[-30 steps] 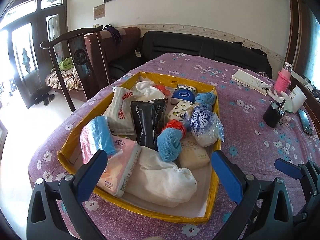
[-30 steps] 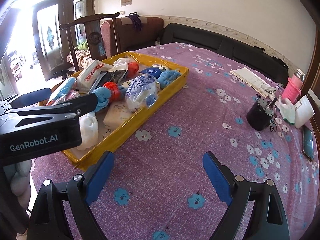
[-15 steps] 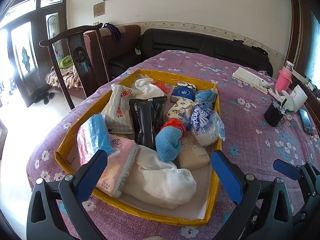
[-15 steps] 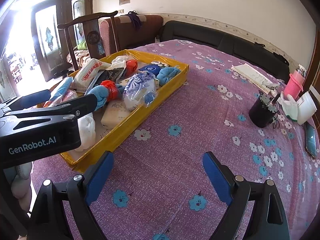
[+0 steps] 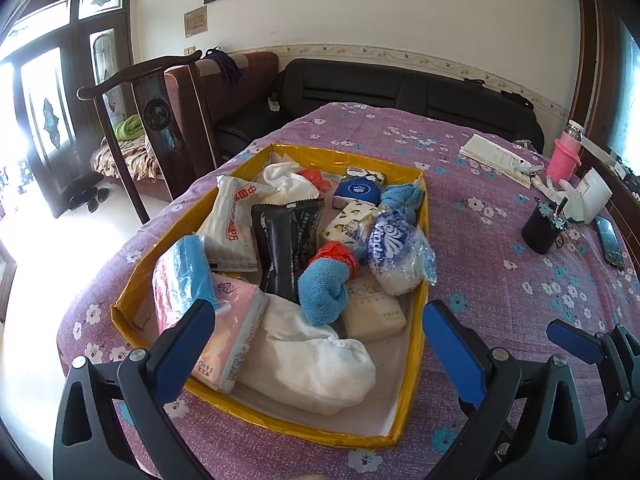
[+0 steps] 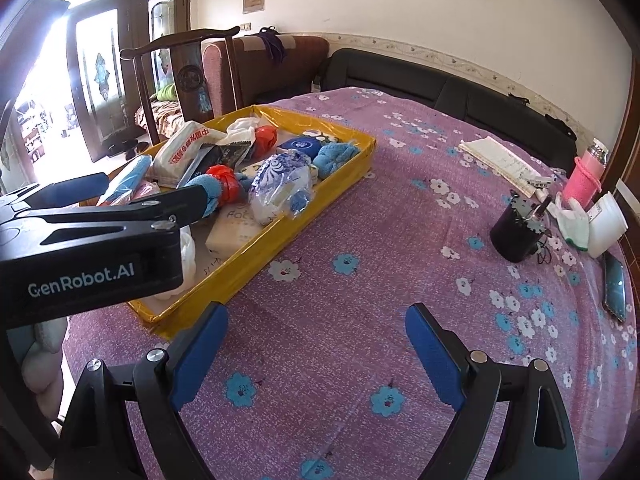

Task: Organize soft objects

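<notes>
A yellow cardboard tray [image 5: 416, 344] [image 6: 256, 252] on the purple flowered tablecloth holds several soft things: a white sock bundle [image 5: 316, 360], a pink tissue pack [image 5: 224, 336], a blue rolled cloth with a red band [image 5: 324, 284], a black wipes pack [image 5: 284, 240], a white tissue pack [image 5: 232, 220] and a blue-patterned bag [image 5: 396, 252] [image 6: 280, 188]. My left gripper [image 5: 316, 340] hovers open over the tray's near end, with nothing between its fingers. My right gripper [image 6: 316, 352] stands open above bare cloth right of the tray.
At the table's right edge are a black cup [image 6: 516, 236], a pink bottle [image 6: 584, 180], a white glove [image 6: 572, 220], a phone [image 6: 614, 288] and a booklet [image 6: 500, 160]. A wooden chair [image 5: 160, 116] and a dark sofa [image 5: 400, 88] stand behind the table.
Both views have shifted only slightly; the tray sits a little farther away in each. Both grippers stay open and nothing in the tray has moved.
</notes>
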A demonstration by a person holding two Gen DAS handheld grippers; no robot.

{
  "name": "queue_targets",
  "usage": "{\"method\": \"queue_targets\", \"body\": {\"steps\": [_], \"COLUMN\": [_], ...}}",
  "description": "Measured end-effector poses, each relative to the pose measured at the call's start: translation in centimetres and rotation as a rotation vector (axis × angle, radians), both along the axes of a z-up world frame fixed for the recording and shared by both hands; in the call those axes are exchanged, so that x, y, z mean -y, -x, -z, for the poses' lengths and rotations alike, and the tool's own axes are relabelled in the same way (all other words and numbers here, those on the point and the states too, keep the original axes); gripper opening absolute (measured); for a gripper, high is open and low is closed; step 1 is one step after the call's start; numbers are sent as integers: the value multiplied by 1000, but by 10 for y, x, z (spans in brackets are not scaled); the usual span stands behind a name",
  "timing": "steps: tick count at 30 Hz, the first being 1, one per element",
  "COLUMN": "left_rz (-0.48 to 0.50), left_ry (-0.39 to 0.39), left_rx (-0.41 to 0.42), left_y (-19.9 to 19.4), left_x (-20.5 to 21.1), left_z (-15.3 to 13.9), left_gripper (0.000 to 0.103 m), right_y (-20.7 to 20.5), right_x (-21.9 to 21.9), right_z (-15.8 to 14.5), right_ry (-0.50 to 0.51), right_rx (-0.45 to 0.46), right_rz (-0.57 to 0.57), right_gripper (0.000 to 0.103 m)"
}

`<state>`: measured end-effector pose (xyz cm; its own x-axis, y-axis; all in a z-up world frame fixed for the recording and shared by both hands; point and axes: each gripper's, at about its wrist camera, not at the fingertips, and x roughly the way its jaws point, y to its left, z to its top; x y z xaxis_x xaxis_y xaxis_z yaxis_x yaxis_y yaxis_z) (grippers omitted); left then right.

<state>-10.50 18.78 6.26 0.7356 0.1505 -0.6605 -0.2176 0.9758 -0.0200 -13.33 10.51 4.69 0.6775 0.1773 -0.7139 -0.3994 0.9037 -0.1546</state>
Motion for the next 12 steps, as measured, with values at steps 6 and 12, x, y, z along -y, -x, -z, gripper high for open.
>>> {"method": "queue_targets", "body": {"steps": [6, 12], "left_rz": [27, 27], "left_ry": [-36, -54], "left_rx": [1, 6], "left_y": [3, 5], "left_x": [24, 37], "left_z": [-7, -14], "left_gripper": [103, 103], "right_y": [3, 1], "right_x": [22, 48], "right_z": [-9, -12], "right_ry": [-36, -75], "right_rx": [11, 2], "right_rz": [33, 74], "right_gripper": [93, 93]}}
